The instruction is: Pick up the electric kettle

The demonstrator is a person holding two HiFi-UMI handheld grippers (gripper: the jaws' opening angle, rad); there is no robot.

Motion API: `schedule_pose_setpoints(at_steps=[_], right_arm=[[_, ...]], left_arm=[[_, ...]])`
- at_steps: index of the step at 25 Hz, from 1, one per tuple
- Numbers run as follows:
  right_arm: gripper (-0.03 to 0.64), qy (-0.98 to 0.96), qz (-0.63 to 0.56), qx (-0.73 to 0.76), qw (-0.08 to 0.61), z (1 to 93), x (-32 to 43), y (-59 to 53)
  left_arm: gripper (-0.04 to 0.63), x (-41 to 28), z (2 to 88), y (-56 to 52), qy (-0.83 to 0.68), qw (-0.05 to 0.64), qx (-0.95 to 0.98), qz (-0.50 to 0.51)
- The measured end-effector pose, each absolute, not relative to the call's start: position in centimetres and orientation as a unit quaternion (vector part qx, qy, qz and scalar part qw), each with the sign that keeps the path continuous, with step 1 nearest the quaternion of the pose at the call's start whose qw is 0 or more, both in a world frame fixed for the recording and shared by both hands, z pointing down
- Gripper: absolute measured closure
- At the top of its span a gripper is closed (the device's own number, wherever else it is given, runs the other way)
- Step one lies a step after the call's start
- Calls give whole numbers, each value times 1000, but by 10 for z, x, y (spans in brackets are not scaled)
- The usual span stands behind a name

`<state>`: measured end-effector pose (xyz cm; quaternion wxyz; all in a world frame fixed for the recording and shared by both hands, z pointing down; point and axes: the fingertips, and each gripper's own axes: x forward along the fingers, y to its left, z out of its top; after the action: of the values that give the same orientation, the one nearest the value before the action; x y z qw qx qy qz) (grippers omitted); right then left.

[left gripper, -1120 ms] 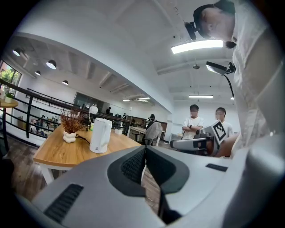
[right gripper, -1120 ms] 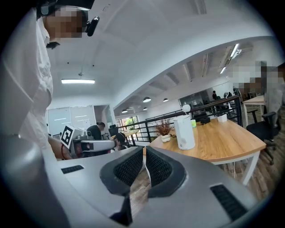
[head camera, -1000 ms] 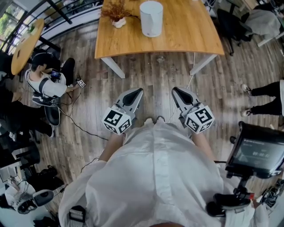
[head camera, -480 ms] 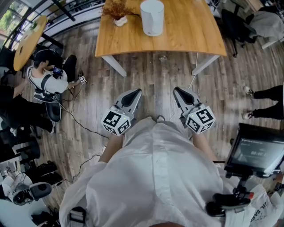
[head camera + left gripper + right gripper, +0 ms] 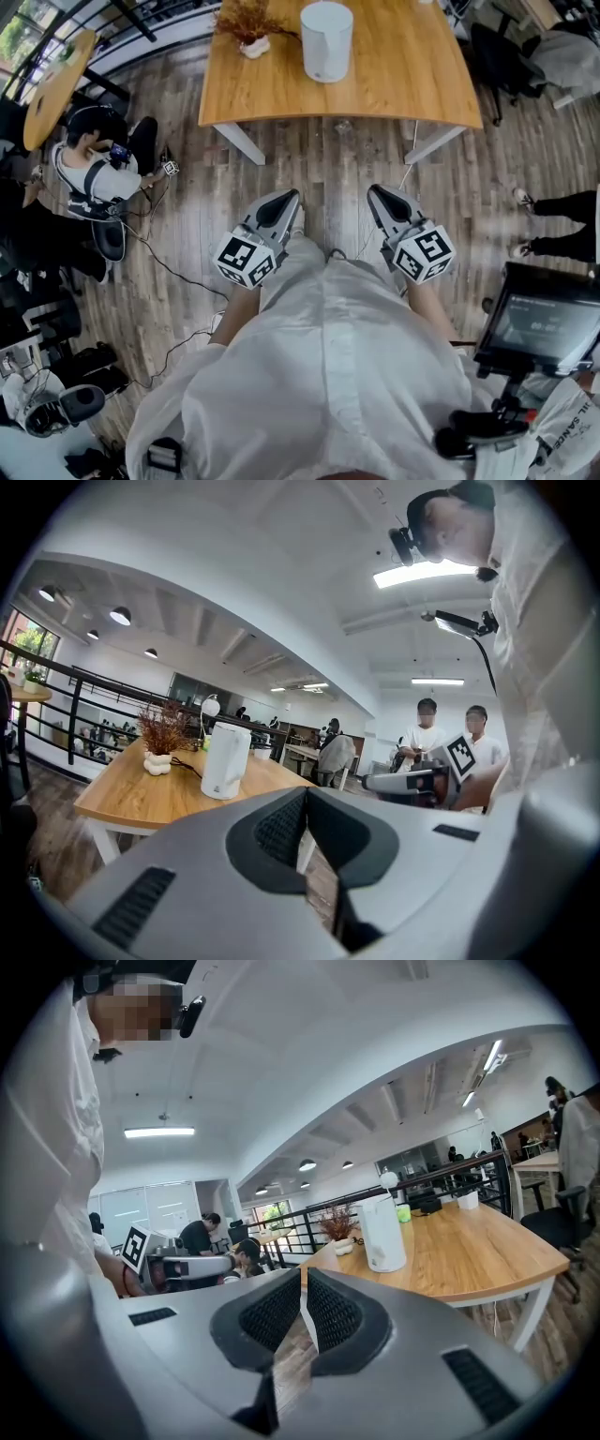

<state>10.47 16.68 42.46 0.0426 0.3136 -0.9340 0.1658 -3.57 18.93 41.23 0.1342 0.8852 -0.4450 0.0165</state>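
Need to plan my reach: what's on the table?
A white kettle and a potted dried plant stand on the table. The kettle hides the spot behind it.

Wood-plank floor (image 5: 319,173), oak-ish table (image 5: 403,66), black railing (image 5: 73,719), prob. window (image 5: 17,639) behind.

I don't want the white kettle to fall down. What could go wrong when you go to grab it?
The left gripper and right gripper are both shut and far from the electric kettle; if they don't open in time, they could knock it over. The dried plant stands close beside the kettle on the table, so a wide reach might bump it. A dark cord lies between them and could snag.
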Motion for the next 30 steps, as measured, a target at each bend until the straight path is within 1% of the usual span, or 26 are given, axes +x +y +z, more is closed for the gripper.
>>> schedule_pose_setpoints(at_steps=[7,14,18,25,30], right_arm=[[606,-928,167,331,44,423,73,112],[606,-921,157,353,45,412,24,46],[606,-914,147,375,43,409,8,20],[606,-902,146,403,56,421,0,-8],[604,-904,155,395,63,428,4,-25]], left_arm=[[589,-72,411,128,-433,135,891,15],[589,-129,402,62,-417,131,899,9],[589,-152,400,34,-403,126,907,14],[589,-165,408,-2,-386,123,914,30],[589,-149,411,-21,-384,131,913,32]])
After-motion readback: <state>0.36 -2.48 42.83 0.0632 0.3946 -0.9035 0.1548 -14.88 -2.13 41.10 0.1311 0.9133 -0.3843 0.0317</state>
